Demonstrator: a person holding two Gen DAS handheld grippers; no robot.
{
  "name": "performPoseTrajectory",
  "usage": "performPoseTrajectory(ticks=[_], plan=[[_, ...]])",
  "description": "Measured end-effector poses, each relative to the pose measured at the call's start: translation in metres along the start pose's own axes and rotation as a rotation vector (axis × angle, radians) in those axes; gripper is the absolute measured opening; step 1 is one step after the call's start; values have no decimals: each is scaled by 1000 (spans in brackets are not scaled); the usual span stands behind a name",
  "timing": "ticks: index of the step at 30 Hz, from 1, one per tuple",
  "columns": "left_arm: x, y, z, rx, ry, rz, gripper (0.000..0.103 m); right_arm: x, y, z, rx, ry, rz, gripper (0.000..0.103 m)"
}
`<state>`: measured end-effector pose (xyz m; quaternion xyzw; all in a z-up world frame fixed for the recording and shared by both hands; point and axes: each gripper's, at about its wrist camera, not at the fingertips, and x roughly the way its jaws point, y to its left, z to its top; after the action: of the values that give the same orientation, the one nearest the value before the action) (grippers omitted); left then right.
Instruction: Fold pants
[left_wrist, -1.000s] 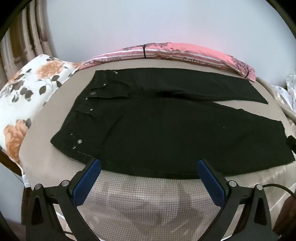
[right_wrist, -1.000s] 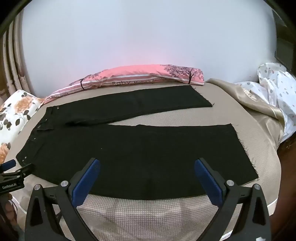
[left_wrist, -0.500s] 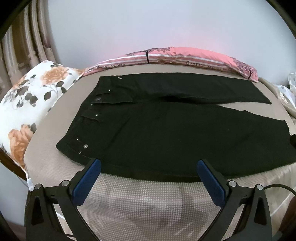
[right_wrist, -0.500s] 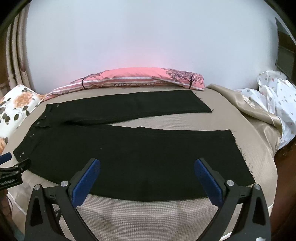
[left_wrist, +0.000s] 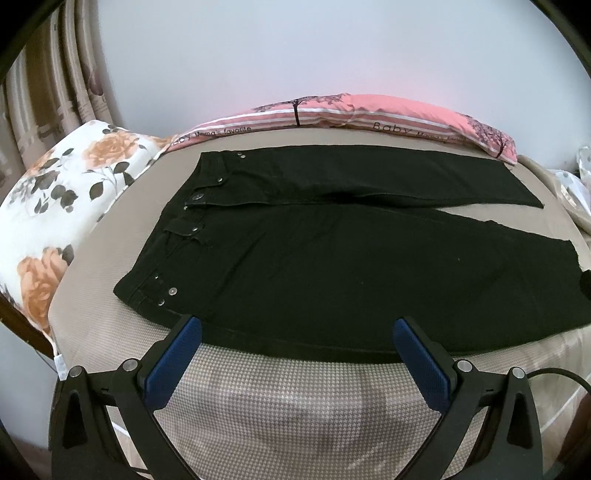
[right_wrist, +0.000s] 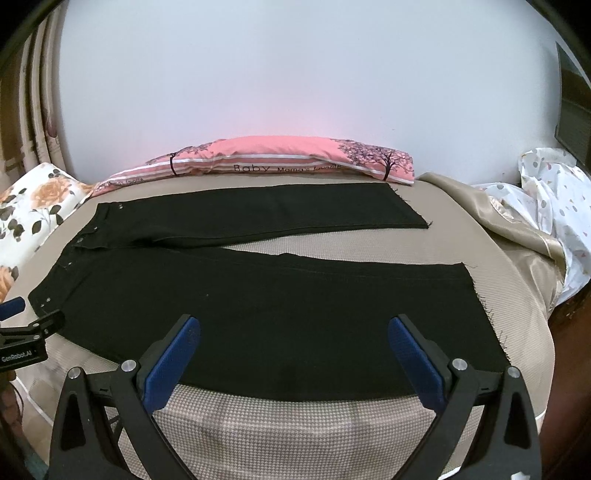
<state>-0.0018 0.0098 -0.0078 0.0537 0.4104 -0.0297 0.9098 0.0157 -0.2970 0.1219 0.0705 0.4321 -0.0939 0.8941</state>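
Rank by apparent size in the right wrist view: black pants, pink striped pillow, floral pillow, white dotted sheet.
1. Black pants, clearly largest.
2. Pink striped pillow.
3. Floral pillow and white dotted sheet: look alike and both are cut off at the edges, so unranked.

the long pink bolster pillow with white stripes and dark tree prints (right_wrist: 280, 157), lying along the far edge of the bed against the wall, carries dark printed lettering on a pale stripe. in the right wrist view the wording reads "baby mama's favorite", with "baby" in larger spaced letters; a second, fainter repeat near the pillow's left end is too small to read in full. in the left wrist view the same pillow (left_wrist: 369, 110) shows "mama's favorite" towards its left end and "baby" further right, followed by a partly legible repeat.

the black body of the left gripper (right_wrist: 22, 347), at the left edge of the right wrist view, bears white lettering reading "genrobot.ai".
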Motion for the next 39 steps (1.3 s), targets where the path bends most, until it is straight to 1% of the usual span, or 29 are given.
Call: performPoseTrajectory(ticks=[18,32,39], plan=[[0,-1,0,3,-2,1,103,3,2,-2,10,15,10,101],[1,3,-2,5,13,-3,103,5,3,-3,8,34,11,101],[7,3,-1,3,30,-13,103,10,2,-5,11,61,16,101]])
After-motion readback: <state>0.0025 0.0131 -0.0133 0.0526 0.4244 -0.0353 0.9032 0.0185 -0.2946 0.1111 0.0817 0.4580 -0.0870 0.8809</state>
